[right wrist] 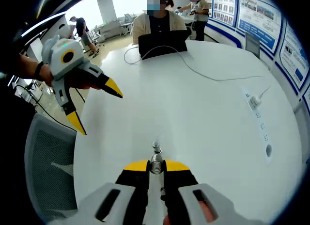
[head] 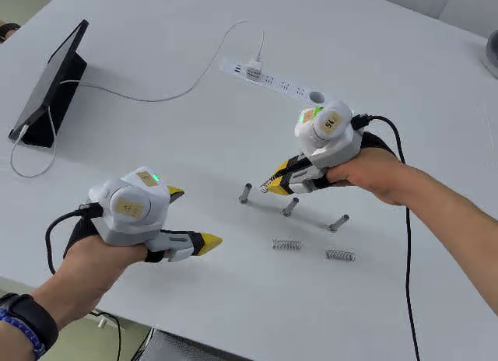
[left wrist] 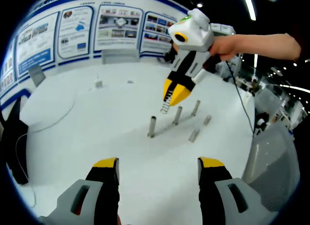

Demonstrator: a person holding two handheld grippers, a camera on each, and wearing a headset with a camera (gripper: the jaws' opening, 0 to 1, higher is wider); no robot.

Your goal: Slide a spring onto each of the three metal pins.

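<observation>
1. Here the right hand-held gripper clamps a spring just beside the leftmost pin; the jaws hide part of its coils.
2. The left hand-held gripper gapes empty, left of that pin.
3. A loose spring and a farther spring lie right of that pin.

Your headset camera looks down on the white table from close above. Your two gripper views look low across it, facing each other, and share the metal pins between them.
</observation>
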